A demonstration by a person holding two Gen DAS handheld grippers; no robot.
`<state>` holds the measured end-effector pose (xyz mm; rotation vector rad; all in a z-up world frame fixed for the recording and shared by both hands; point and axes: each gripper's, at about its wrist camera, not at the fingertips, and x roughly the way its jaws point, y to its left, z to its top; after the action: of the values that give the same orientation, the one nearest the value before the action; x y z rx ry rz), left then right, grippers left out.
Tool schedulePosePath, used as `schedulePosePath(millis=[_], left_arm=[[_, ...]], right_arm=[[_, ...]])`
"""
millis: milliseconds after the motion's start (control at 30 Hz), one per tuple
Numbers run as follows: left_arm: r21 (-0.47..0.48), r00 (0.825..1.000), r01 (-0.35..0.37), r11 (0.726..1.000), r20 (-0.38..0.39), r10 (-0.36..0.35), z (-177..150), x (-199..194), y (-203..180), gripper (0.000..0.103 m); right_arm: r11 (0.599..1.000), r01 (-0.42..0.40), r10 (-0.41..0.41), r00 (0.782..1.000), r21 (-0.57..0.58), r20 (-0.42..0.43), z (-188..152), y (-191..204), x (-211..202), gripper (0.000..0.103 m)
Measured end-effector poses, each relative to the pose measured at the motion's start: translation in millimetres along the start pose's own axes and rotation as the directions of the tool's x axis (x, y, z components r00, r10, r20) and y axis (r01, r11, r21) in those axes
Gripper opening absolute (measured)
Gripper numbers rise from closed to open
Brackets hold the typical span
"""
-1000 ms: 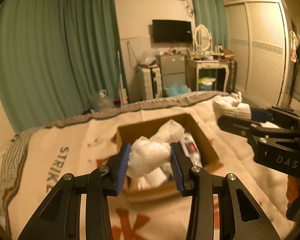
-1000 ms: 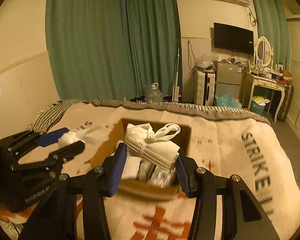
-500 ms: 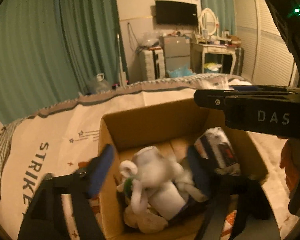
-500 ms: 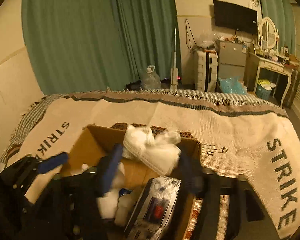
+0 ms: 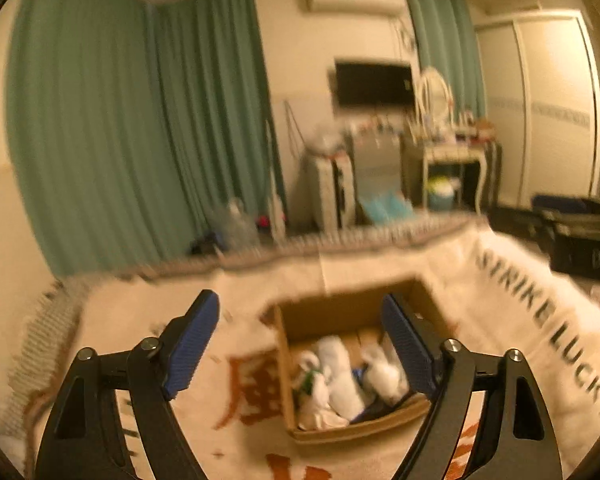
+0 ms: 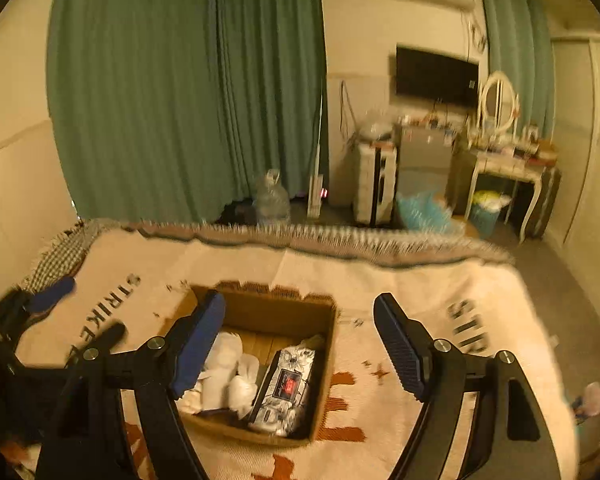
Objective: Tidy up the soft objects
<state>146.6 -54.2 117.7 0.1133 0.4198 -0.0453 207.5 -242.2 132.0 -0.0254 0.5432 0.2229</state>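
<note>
Above the blanket-covered bed (image 6: pixel 260 264), we hold the left gripper (image 5: pixel 300 344) and right gripper (image 6: pixel 300 340) spread wide and empty. One cardboard box (image 6: pixel 320 360) lies ahead and below both, holding several white soft bundles (image 5: pixel 340 376), too blurred to count, beside one patterned packet (image 6: pixel 284 384).

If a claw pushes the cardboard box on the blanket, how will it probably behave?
The cardboard box probably slides rather than tips: it is low and wide. It seems light, holding only soft white bundles and a patterned packet. The woven blanket may drag and bunch.
</note>
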Motion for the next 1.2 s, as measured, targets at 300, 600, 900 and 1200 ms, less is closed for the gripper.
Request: schedulePosePath(millis=[300,600,900,1200], left_arm=[[-0.048,0.959,-0.029,0.998,0.28,0.042,10,-166,24,0.095],[-0.137,0.949,-0.016,0.991,0.31,0.058,-77,-192,11,0.096],[-0.12,0.988,-0.027,0.992,0.15,0.045,-123,-132,6,0.096],[-0.108,0.991,-0.035,0.994,0.126,0.048,-140,-129,1,0.096]], right_arm=[[0.998,-0.033,0.046,0.961,-0.054,0.272,-16,36,-191,0.103],[0.995,-0.079,0.097,0.935,-0.067,0.342,-106,71,-240,0.103],[0.999,-0.031,0.019,0.962,0.039,0.273,-177,58,-157,0.103],[0.999,-0.003,-0.009,0.972,0.049,0.237,-184,45,-137,0.103]])
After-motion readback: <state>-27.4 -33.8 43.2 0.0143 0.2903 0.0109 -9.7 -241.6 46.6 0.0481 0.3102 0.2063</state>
